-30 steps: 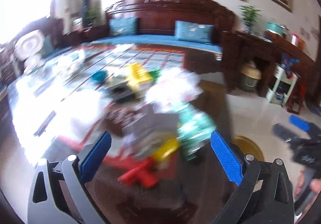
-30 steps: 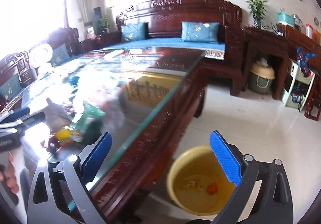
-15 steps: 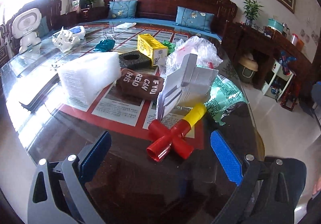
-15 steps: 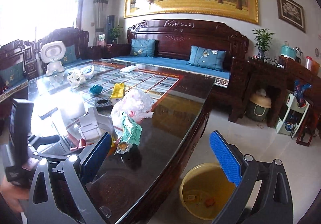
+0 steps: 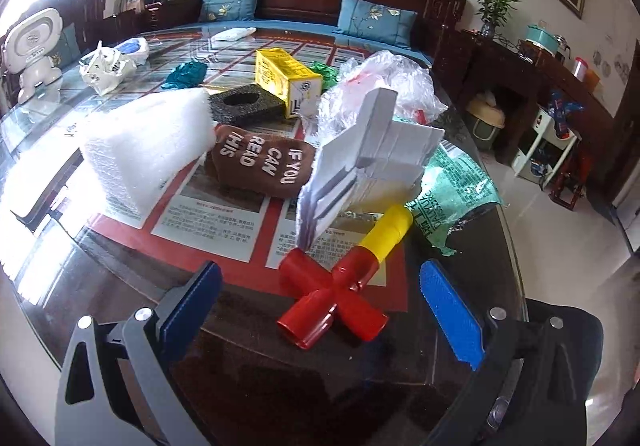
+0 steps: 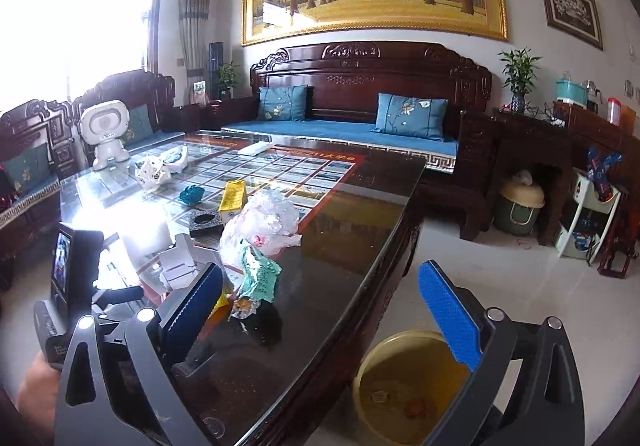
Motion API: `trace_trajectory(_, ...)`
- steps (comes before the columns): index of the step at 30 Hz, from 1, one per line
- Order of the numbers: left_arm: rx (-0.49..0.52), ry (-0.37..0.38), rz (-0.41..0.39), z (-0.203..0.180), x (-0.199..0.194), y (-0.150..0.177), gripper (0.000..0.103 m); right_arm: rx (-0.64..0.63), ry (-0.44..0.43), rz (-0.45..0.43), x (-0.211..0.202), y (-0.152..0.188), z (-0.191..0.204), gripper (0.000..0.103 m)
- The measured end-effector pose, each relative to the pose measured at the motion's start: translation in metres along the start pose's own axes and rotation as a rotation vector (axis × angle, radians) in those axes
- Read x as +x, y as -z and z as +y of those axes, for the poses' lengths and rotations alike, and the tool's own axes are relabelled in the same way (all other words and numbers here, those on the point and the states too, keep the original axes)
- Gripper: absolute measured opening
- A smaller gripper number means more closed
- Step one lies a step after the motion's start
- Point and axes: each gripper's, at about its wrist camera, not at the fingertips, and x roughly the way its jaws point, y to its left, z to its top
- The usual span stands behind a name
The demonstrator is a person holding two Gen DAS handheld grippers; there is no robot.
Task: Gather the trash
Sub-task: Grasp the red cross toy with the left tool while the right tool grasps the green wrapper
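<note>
Trash is piled on the glass-topped table (image 5: 120,286). A red and yellow plastic cross piece (image 5: 340,282) lies closest, just ahead of my open left gripper (image 5: 320,306). Behind it stand a torn white cardboard insert (image 5: 372,154), a green printed wrapper (image 5: 456,190), a brown pouch with white letters (image 5: 260,162), white foam wrap (image 5: 148,142), a black foam piece (image 5: 244,104), a yellow carton (image 5: 286,80) and a clear plastic bag (image 5: 384,74). My right gripper (image 6: 320,314) hangs open over the table's right edge, above a yellow bin (image 6: 404,382) on the floor. The same green wrapper (image 6: 260,278) shows there.
A white robot toy (image 6: 106,130), a crumpled white bag (image 6: 154,172) and a teal scrap (image 6: 191,194) sit farther back on the table. A wooden sofa (image 6: 360,114) with blue cushions stands behind, a sideboard (image 6: 560,134) to the right. A hand (image 6: 38,394) holds the left gripper.
Both views have steadied after a fast swing. The left gripper now faces the trash pile close up; the right gripper has risen and turned left, bringing the table and bin into view.
</note>
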Motion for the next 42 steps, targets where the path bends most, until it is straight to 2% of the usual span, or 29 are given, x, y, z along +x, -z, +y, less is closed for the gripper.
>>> trace_trajectory(3,-0.003,0.018,0.012,-0.002,0.003,-0.001,0.099,-0.008,-0.002,0.015,0.004,0.001,0.001,0.095)
trace_trajectory(7,0.010,-0.035,0.033,-0.009,0.009,-0.001,0.099,-0.020,-0.015,0.022,0.007,0.003,0.003,0.095)
trace_trajectory(13,-0.004,-0.046,0.043,-0.013,0.011,0.000,0.099,-0.026,-0.028,0.046,0.020,0.003,0.001,0.095)
trace_trajectory(15,-0.002,-0.052,0.039,-0.014,0.011,0.001,0.095,-0.016,-0.037,0.048,0.024,0.002,-0.002,0.095)
trace_trajectory(18,0.017,-0.085,0.030,-0.018,0.010,0.002,0.080,-0.002,-0.049,0.052,0.028,0.001,-0.006,0.095)
trace_trajectory(20,0.028,-0.098,0.027,-0.020,0.009,0.002,0.060,0.006,-0.058,0.054,0.033,0.001,-0.009,0.095)
trace_trajectory(22,0.031,-0.090,0.025,-0.020,0.009,0.001,0.055,0.012,-0.063,0.056,0.038,0.001,-0.011,0.095)
trace_trajectory(28,0.039,-0.086,0.017,-0.022,0.010,0.000,0.054,0.022,-0.103,0.100,0.063,0.005,-0.011,0.095)
trace_trajectory(38,-0.029,-0.057,0.007,-0.002,-0.002,0.005,0.054,-0.053,-0.184,0.186,0.109,0.004,0.021,0.095)
trace_trajectory(42,-0.037,-0.047,0.001,0.005,-0.011,0.009,0.054,-0.053,-0.160,0.252,0.138,0.006,0.027,0.094)
